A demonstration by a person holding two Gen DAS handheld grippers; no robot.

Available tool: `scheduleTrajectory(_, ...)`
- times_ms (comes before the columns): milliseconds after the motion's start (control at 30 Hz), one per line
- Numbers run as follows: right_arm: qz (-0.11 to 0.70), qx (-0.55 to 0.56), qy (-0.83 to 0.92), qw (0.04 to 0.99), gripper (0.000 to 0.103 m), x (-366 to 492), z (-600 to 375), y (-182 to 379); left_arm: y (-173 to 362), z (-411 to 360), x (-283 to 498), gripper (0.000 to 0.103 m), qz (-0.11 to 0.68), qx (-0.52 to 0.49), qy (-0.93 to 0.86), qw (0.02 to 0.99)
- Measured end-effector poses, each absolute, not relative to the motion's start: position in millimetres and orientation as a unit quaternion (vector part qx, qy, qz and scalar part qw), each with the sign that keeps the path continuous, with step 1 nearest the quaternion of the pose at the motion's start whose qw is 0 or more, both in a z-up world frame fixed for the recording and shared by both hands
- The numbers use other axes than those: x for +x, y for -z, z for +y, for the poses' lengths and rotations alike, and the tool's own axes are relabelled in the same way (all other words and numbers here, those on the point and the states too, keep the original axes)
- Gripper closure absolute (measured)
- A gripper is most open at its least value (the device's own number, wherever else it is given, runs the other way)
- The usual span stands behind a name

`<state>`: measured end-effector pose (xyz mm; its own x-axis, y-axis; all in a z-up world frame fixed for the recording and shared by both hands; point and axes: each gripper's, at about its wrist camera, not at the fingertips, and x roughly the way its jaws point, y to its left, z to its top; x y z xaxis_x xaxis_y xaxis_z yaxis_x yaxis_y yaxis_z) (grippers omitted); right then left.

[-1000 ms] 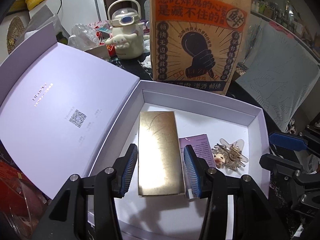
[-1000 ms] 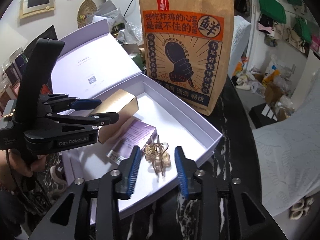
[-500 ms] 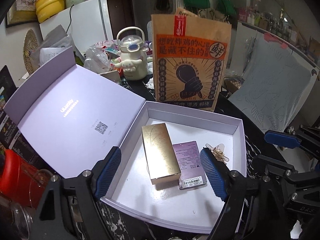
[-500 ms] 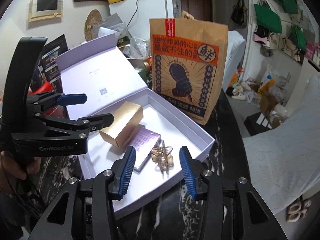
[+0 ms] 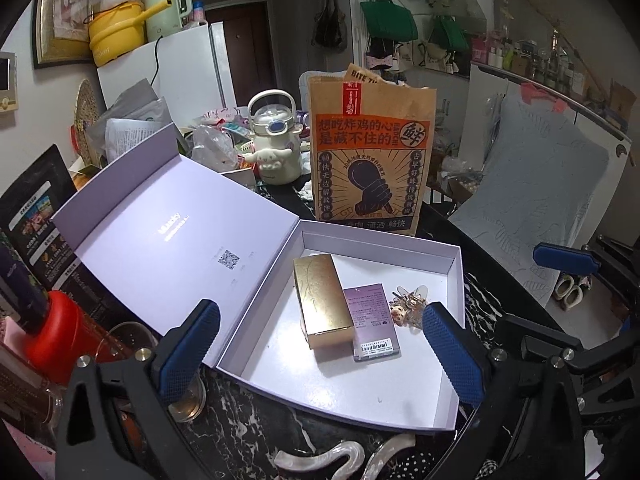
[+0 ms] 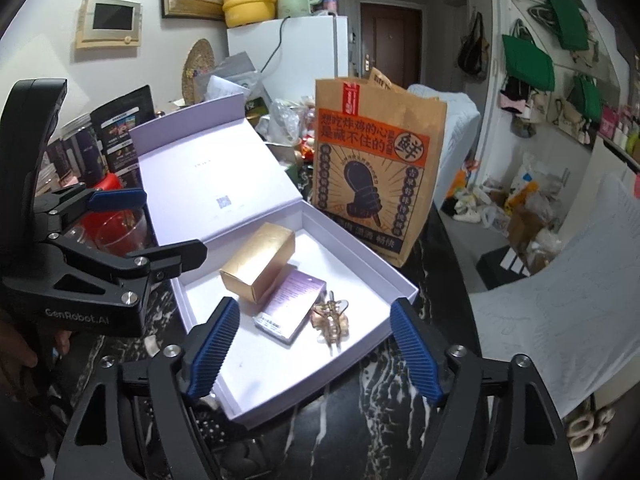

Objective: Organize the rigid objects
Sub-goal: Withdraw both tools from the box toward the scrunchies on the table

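Observation:
An open lilac gift box [image 5: 340, 396] lies on the black marble table, lid folded back to the left. On its floor lie a gold box [image 5: 322, 300], a flat purple box [image 5: 372, 322] and a clear hair clip [image 5: 408, 308], side by side. My left gripper [image 5: 320, 308] hovers above and short of them, jaws opening wide, nothing between the pads. My right gripper [image 6: 315, 306] hangs over the box's near corner, jaws opening too, holding nothing. From the right wrist, the gold box [image 6: 258, 262], purple box [image 6: 290, 304] and clip [image 6: 332, 320] rest untouched.
A tall brown paper bag [image 5: 370, 160] stands right behind the box. A cream kettle-shaped bottle [image 5: 274, 148] and clutter sit further back. A red container [image 5: 60, 332] and a glass [image 5: 128, 340] stand at the left. Pearly hair clips [image 5: 332, 460] lie at the table's front edge.
Both grippers have spread their jaws much wider and drawn back and up from the box. The gold box and the hair clip stay lying inside it.

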<state>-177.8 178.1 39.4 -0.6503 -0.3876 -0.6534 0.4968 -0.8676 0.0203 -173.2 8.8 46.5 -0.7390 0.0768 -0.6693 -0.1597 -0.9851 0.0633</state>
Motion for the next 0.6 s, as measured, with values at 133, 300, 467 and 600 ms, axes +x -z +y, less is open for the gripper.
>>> scheduleTrajectory(133, 0.084, 0.329, 0.908, 0.244, 0.020, -166.6, 178.3, -44.4, -53.2, 8.7, -158.9, 0.000, 0.064, -0.345, -0.935, 0.058)
scheduleTrajectory(300, 0.077, 0.325, 0.909, 0.248, 0.018, -157.3, 179.9, -49.4, -60.6, 8.0, -142.0, 0.000, 0.068, -0.337, -0.937, 0.057)
scheduleTrajectory(467, 0.079, 0.318, 0.912, 0.245, 0.016, -145.9, 181.9, -55.2, -71.5, 6.4, -122.1, 0.000, 0.060, -0.327, -0.941, 0.061)
scheduleTrajectory(600, 0.079, 0.316, 0.914, 0.244, 0.016, -135.7, 184.9, -57.8, -76.2, 5.6, -108.5, 0.000, 0.061, -0.323, -0.942, 0.063)
